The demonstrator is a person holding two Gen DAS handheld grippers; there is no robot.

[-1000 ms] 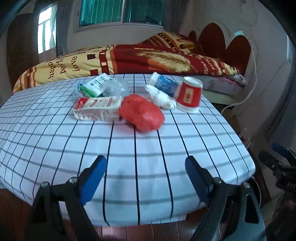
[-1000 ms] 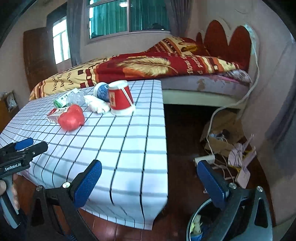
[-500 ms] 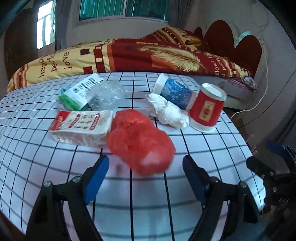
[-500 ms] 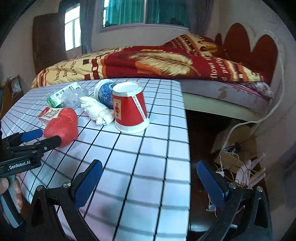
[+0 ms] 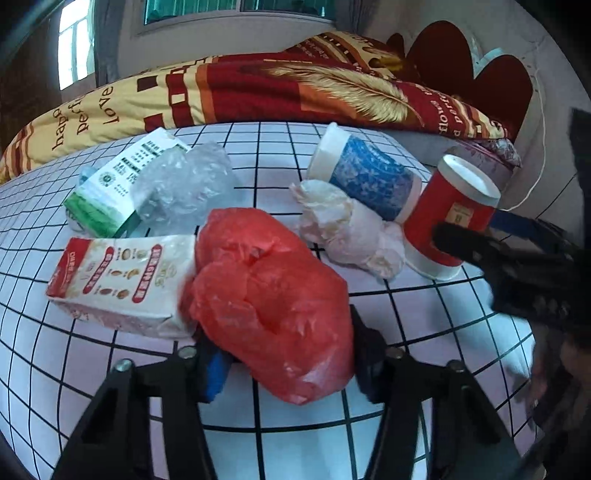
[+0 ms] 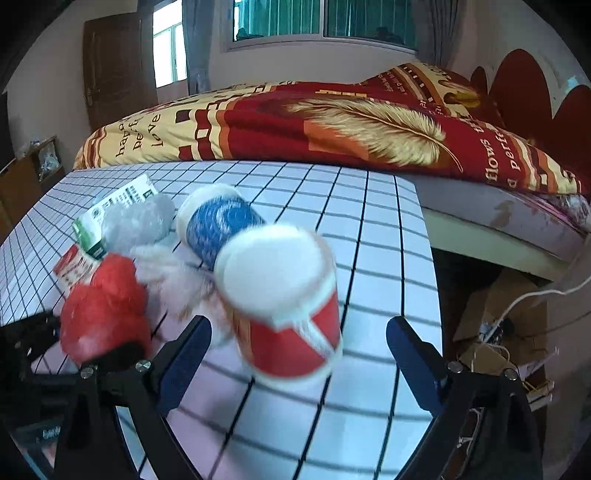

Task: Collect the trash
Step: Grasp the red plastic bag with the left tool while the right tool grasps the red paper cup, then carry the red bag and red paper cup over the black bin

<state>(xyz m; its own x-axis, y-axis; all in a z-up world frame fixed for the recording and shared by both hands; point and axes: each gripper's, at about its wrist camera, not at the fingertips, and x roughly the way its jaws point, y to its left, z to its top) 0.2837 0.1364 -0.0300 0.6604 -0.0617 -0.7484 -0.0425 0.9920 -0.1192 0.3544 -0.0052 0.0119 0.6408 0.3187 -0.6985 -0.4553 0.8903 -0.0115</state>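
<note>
Red bag [image 5: 269, 299] on table [image 5: 332, 435], squarely between left claw [image 5: 284, 354] jaws just closing onto both flanks; red cup [image 6: 284, 302] upside down, dead ahead of wide-open, empty right claw [image 6: 299, 339].

**Surroundings, non-task items only**

I note a table under a white cloth with a black grid [image 5: 280, 454]. Behind its far edge lies a bed with a red and yellow quilt [image 6: 332, 122] showing a gold feather print and lettering. A dark red scalloped headboard [image 5: 480, 77] stands at the right. Window with green curtains [image 6: 325, 18] above the bed; brown wooden door [image 6: 118, 70] to the left. On the floor right of the table: cardboard [image 6: 498, 306] and a white cable [image 6: 532, 295].
</note>
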